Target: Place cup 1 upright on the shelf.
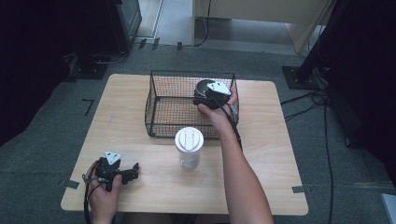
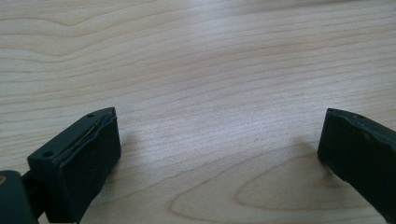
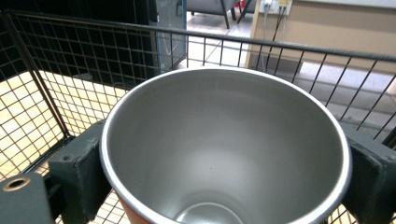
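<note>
Now, right claw (image 1: 212, 95) gripping cup (image 3: 224, 144) in basket (image 1: 156, 100), forearm outstretched

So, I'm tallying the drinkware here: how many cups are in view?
2. A metal cup, open and empty, is clamped in the right gripper inside the wire basket. A lidded white cup stands on the table before the basket.

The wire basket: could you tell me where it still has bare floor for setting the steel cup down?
The wire basket is bare across its left and middle. Its right rear corner is crowded by the steel cup and the right tongs. Outside, the white-lidded tumbler stands close to the front wall.
</note>
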Action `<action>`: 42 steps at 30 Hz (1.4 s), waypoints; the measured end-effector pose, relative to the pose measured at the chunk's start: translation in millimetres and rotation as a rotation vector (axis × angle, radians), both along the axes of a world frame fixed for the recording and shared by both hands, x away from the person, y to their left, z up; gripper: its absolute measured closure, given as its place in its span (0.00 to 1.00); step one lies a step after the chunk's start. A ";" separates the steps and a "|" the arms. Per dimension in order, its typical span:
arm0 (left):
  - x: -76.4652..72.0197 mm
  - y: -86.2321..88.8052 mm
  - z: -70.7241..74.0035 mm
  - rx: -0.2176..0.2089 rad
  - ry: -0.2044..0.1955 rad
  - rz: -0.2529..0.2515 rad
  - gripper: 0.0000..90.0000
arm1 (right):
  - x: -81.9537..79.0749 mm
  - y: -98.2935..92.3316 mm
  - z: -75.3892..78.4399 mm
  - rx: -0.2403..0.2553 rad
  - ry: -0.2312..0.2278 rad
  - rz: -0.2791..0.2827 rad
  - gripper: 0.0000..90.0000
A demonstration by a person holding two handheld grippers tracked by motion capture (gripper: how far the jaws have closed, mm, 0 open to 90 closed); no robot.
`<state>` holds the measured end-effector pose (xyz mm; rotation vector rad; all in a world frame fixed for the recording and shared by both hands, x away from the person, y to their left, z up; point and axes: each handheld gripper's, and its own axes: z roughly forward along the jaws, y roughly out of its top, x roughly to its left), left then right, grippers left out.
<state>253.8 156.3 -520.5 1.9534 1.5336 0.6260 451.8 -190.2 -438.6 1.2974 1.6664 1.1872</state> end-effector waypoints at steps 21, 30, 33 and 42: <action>0.0 0.0 0.0 0.000 0.000 0.000 0.00 | -0.6 1.7 -5.1 -0.005 0.012 -0.052 0.00; 0.0 0.0 0.0 0.000 0.000 0.000 0.00 | -3.9 -1.3 0.4 0.019 -0.025 -0.043 0.00; 0.0 0.0 0.0 0.000 0.000 0.000 0.00 | -5.5 -2.0 3.7 0.026 -0.038 -0.039 0.00; 0.0 0.0 0.1 0.000 0.001 0.000 0.00 | -12.7 -0.9 15.1 -0.001 -0.066 -0.035 0.00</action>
